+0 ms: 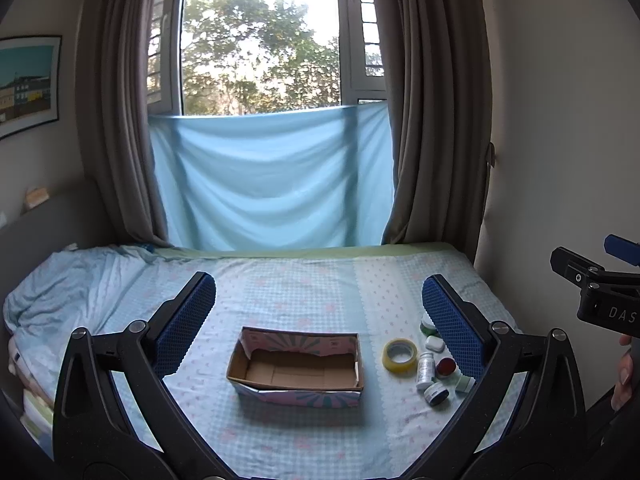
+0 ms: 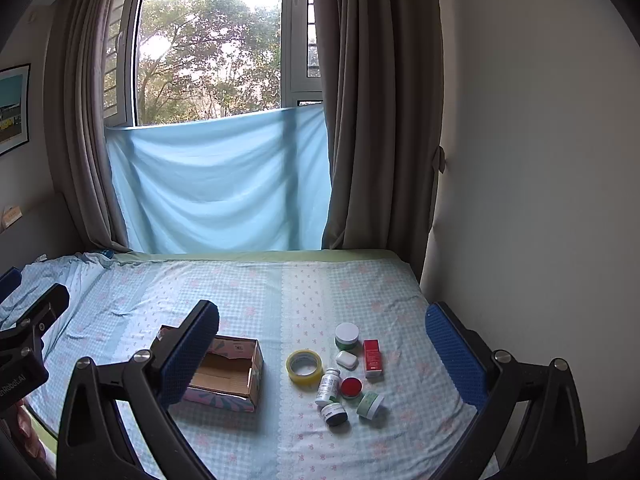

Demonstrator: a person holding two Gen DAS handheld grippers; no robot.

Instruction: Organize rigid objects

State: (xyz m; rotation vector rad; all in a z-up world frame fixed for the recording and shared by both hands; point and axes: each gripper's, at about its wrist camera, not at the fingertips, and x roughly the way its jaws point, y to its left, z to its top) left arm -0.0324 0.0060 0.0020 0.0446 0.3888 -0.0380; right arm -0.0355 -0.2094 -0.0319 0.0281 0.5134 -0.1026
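We hold the left gripper and right gripper above the bed, fingers spread wide, gripping and touching nothing.

Both grippers ride high and spread wide, nothing between the fingers. Ahead of the left gripper the open cardboard box sits alone, bare bedsheet all round it, so there is free passage in from above. Ahead of the right gripper it's crowded: tape roll, white bottle, red-lidded jar and red carton packed close together, with narrow gaps. The wall hems in its right flank.
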